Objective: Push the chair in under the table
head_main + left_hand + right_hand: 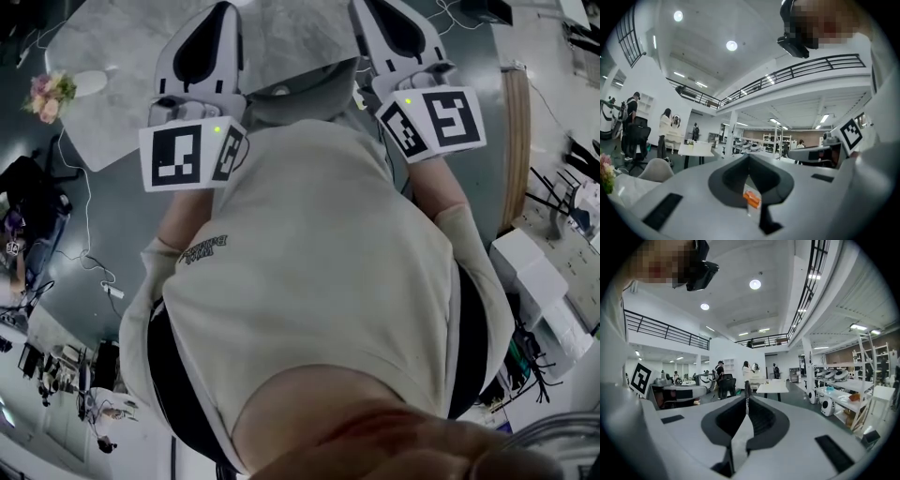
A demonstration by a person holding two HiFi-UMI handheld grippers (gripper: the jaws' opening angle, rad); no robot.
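In the head view a pale marble table (122, 66) fills the top left, and a grey rounded chair back (291, 94) shows at its edge, partly hidden by my chest. My left gripper (223, 11) and right gripper (373, 9) are held up level in front of my torso, on either side of the chair back and touching nothing. Both are shut and empty: in the left gripper view the jaws of the left gripper (749, 157) meet in a thin line, and so do those of the right gripper (746, 397). A pale chair back (654, 168) appears low at the left.
A bunch of flowers (52, 94) stands on the table's left end. Cables (89, 253) trail over the dark floor. White boxes (539, 281) and a curved wooden board (514, 141) lie at the right. People (663, 131) and a white table (773, 387) stand far off.
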